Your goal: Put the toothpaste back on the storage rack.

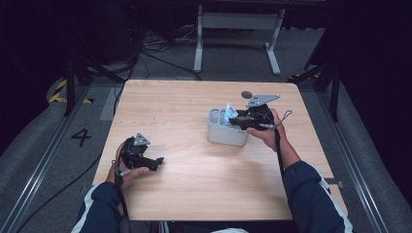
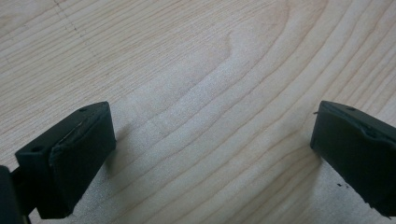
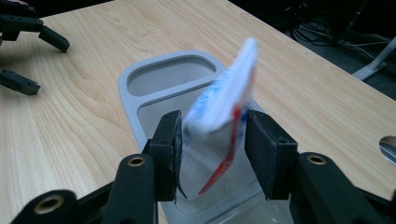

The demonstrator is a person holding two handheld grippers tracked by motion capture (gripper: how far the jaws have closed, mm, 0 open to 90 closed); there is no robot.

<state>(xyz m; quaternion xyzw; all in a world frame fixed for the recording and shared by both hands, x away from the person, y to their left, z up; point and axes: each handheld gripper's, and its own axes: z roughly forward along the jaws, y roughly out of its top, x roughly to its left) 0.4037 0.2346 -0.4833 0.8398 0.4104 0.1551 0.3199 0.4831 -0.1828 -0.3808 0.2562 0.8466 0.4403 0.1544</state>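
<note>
A wooden table [image 1: 194,184] is seen bearing a grey two-compartment container [image 3: 135,88]. A white, blue and red packet [image 3: 224,102] is stood tilted in its nearer compartment, between the slightly parted jaws of the right gripper [image 3: 212,140], with no firm pinch visible. The left gripper [image 2: 210,144] is held wide open over bare wood, with nothing in it. A small dark disc [image 1: 246,94] is seen behind the container.

Navy sleeves [image 1: 311,194] w/ white stripes; 2 black grippers, grey 3-cornered top plates.
</note>
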